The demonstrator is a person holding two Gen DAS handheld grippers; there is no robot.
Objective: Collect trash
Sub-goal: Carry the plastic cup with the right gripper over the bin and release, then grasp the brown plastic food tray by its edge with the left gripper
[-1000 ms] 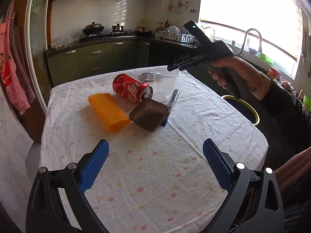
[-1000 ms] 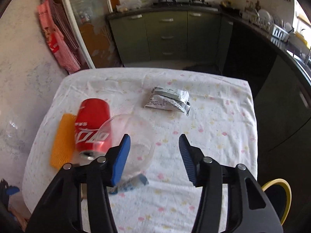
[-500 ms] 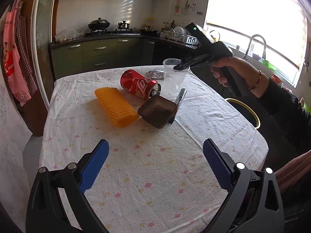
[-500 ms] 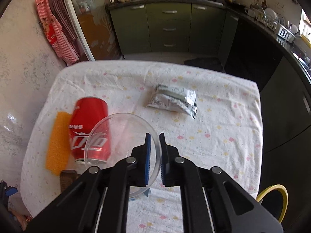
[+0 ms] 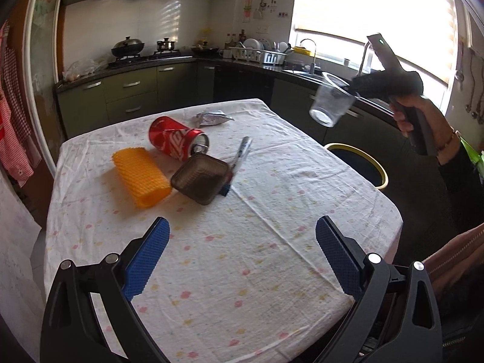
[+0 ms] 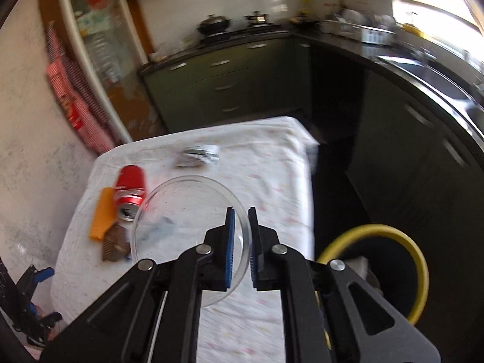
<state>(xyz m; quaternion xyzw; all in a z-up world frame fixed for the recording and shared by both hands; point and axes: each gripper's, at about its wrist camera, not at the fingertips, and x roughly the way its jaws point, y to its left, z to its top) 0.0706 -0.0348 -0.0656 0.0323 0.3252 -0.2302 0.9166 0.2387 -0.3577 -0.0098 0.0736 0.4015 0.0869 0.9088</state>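
Observation:
My right gripper [image 6: 240,242] is shut on the rim of a clear plastic cup [image 6: 187,230], which hangs in the air past the table's right edge [image 5: 331,106], above a yellow-rimmed bin [image 5: 360,163] [image 6: 393,242]. On the tablecloth lie a red soda can [image 5: 177,140] [image 6: 130,192], an orange mesh roll [image 5: 140,177], a dark square container [image 5: 201,183], a pen [image 5: 240,154] and a crumpled silver wrapper [image 5: 211,118] [image 6: 199,155]. My left gripper [image 5: 242,255] stands open over the near part of the table, holding nothing.
The table [image 5: 272,211] carries a white dotted cloth. Green kitchen cabinets [image 5: 130,96] and a dark counter with a sink [image 5: 302,71] run behind and to the right. Red checked cloths [image 5: 12,121] hang at left. A person's hand [image 5: 405,115] holds the right gripper.
The right gripper closed on the cup's rim, lifted it off the table and carried it right, toward the bin. The left gripper stayed open and barely shifted.

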